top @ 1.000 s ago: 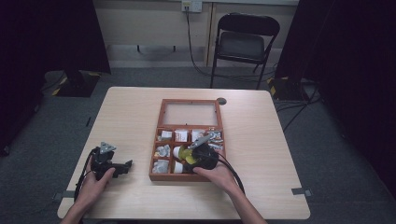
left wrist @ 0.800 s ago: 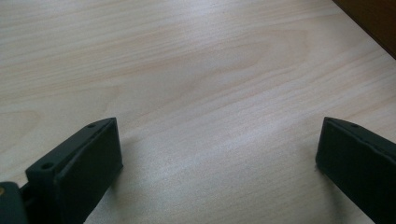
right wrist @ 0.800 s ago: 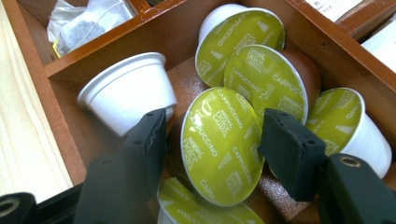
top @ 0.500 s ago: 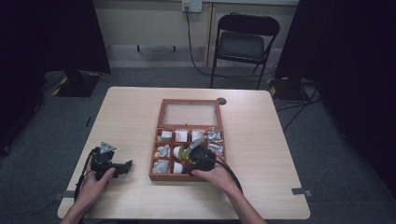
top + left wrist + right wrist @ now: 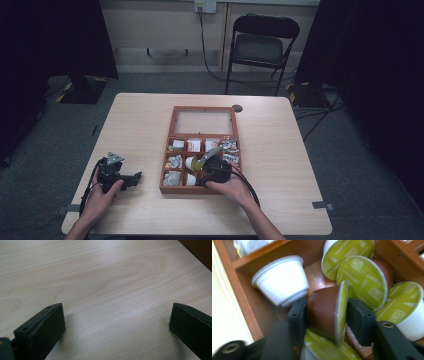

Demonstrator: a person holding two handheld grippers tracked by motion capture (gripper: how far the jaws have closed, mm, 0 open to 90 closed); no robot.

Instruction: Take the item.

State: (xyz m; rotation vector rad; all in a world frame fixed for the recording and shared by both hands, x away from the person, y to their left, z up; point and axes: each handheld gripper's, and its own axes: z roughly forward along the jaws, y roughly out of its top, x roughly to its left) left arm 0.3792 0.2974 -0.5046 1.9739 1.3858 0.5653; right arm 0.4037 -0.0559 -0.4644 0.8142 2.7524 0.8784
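We see a wooden box [image 5: 202, 149] with small sections sitting in the middle of a pale wooden table [image 5: 300, 165]. Its lid with a clear window lies open flat on the far side of the box. Our right gripper [image 5: 209, 167] is down inside the box, in a section near the front edge. Up close, the right gripper's jaws are squeezed on a brown coffee cup [image 5: 327, 311] with a green foil top. One jaw presses its brown bottom and the other presses its green top, so the cup lies on its side between them. More cups with green tops [image 5: 361, 281] sit just beside it in the same section of the box. A white cup [image 5: 280, 280] lies tipped over near the wooden wall of the box. Our left gripper [image 5: 116, 175] rests on the table, well to the left of the box. Its two black jaws are spread wide apart with bare table between them, and a corner of the box [image 5: 200, 251] shows far off.
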